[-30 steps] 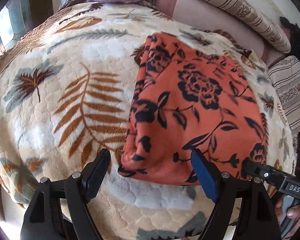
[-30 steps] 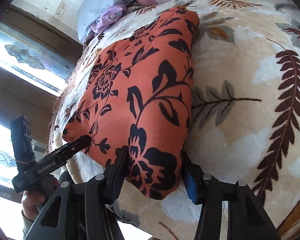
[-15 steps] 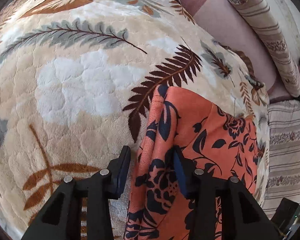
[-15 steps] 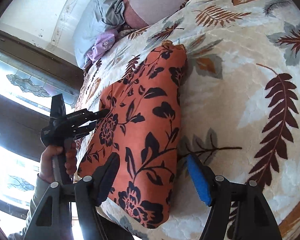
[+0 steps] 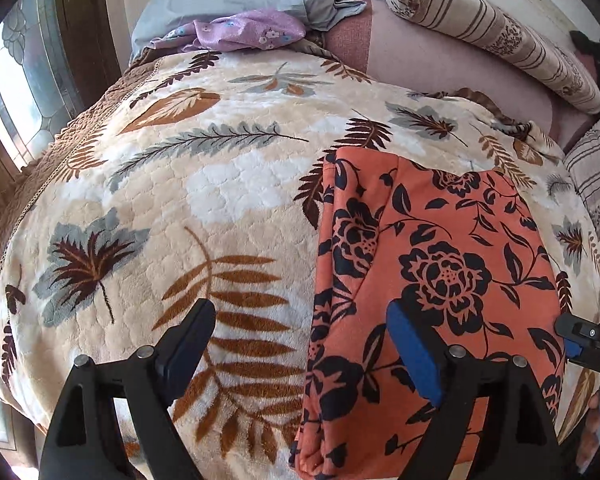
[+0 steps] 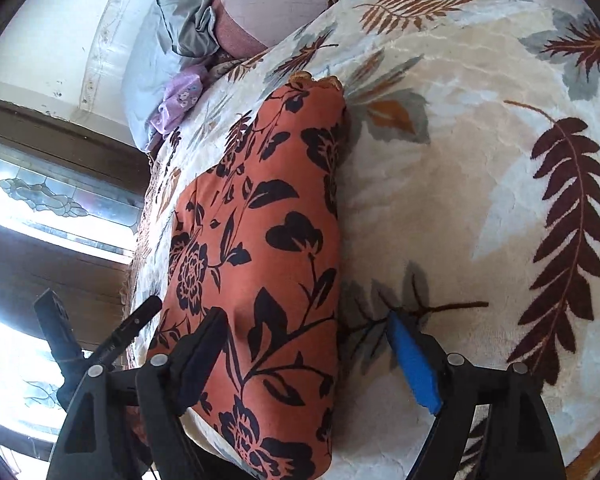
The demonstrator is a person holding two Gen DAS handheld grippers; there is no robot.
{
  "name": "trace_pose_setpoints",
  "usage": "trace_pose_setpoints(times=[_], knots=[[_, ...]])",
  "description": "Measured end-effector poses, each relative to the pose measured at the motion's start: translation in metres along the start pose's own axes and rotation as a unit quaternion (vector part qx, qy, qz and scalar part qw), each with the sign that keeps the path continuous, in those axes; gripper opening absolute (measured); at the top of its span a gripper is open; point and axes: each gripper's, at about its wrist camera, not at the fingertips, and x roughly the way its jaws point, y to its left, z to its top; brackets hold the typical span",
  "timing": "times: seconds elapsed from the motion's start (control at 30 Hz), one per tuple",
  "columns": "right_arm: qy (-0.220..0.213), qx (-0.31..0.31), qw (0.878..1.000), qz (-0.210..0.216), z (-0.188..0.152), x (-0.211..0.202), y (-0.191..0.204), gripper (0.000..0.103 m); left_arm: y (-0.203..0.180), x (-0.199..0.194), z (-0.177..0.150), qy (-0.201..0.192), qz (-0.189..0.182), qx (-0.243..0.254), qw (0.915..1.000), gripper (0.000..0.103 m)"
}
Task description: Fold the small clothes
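two grippers, both with jaws spread wide and nothing between the pads. my left gripper (image 5: 300, 344) hovers over the left long edge of the orange floral garment (image 5: 428, 280), one finger above bare blanket, the blue-padded one above the cloth. my right gripper (image 6: 308, 344) straddles the opposite long edge, dark finger over the print, blue pad over the leaf-pattern fleece blanket (image 6: 480, 180).

garment lies as a folded oblong on the right part of the blanket, long edges roughly straight, layered hem showing along the left side in the left wrist view. looks partway folded; my judgement is one more fold, end over end, is what remains.

notes for doing it well:
- drop both sets of jaws onto the near corners at matching spots, so the fold line runs square.
- bite all layers, not just the top one; the stacked edge on the left could split.
- keep the pads clear of the plush blanket, it could snag and lift.
- carry both corners at equal pace toward the far end, lay down, then let go.

a lilac flowered cloth (image 5: 240, 32) sits well apart near the head end.
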Motion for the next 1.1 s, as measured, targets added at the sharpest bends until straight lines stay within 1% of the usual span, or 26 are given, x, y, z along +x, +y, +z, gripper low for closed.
trace_pose_setpoints(times=[0.27,0.4,0.47,0.57,0.6,0.63,0.67,0.7,0.73,0.77,0.8,0.83,0.87,0.9,0.93,1.0,1.03,1.07,1.1], knots=[[-0.005,-0.005,1.000,0.005,-0.005,-0.010,0.004,0.084,-0.010,-0.013,0.000,-0.012,-0.003,0.014,0.9998,0.088],[-0.003,0.000,1.000,0.015,-0.001,-0.010,0.004,0.084,-0.009,-0.016,0.001,-0.011,-0.028,0.006,0.9995,0.088],[0.000,0.005,1.000,0.021,0.003,-0.005,0.005,0.084,-0.009,-0.006,-0.001,0.006,-0.056,0.001,0.9984,0.088],[0.013,0.020,0.999,0.034,0.009,0.008,0.002,0.084,-0.007,0.029,-0.017,0.071,-0.071,-0.008,0.9949,0.087],[0.021,0.028,0.999,0.040,0.011,0.014,-0.001,0.084,-0.005,0.036,-0.024,0.075,-0.086,-0.018,0.9934,0.086],[0.029,0.036,0.998,0.044,0.012,0.021,-0.004,0.084,-0.002,0.036,-0.029,0.062,-0.097,-0.030,0.9929,0.086],[0.038,0.042,0.997,0.048,0.013,0.028,-0.006,0.084,0.000,0.035,-0.031,0.058,-0.102,-0.032,0.9926,0.086],[0.040,0.038,0.997,0.054,0.014,0.033,-0.005,0.085,-0.001,0.034,-0.033,0.056,-0.104,-0.030,0.9925,0.084],[0.037,0.016,0.998,0.051,0.015,0.035,0.000,0.081,-0.002,0.032,-0.033,0.056,-0.113,-0.028,0.9917,0.075],[0.041,-0.014,0.999,0.032,0.015,0.037,0.008,0.055,-0.003,0.032,-0.034,0.058,-0.123,-0.026,0.9903,0.071],[0.041,-0.037,0.998,0.008,0.015,0.038,0.017,0.052,-0.004,0.032,-0.034,0.060,-0.128,-0.025,0.9897,0.065],[0.036,-0.065,0.997,-0.008,0.014,0.035,0.027,0.045,-0.005,0.031,-0.034,0.060,-0.129,-0.025,0.9896,0.061],[0.027,-0.107,0.993,-0.034,0.011,0.030,0.043,0.040,-0.007,0.030,-0.034,0.060,-0.130,-0.024,0.9894,0.059],[0.014,-0.150,0.987,-0.061,0.007,0.025,0.060,0.039,-0.009,0.028,-0.035,0.059,-0.128,-0.024,0.9897,0.055],[0.004,-0.180,0.981,-0.077,0.004,0.019,0.072,0.039,-0.010,0.026,-0.036,0.058,-0.127,-0.023,0.9900,0.053],[-0.005,-0.206,0.974,-0.092,0.002,0.014,0.081,0.039,-0.014,0.025,-0.038,0.058,-0.131,-0.025,0.9895,0.052],[-0.005,-0.206,0.973,-0.101,0.004,0.016,0.076,0.039,-0.015,0.026,-0.040,0.058,-0.134,-0.028,0.9888,0.052],[0.013,-0.192,0.976,-0.103,0.006,0.026,0.065,0.039,-0.014,0.027,-0.041,0.057,-0.134,-0.032,0.9888,0.052],[0.043,-0.165,0.981,-0.095,0.010,0.038,0.048,0.040,-0.015,0.027,-0.041,0.059,-0.132,-0.035,0.9889,0.055]])
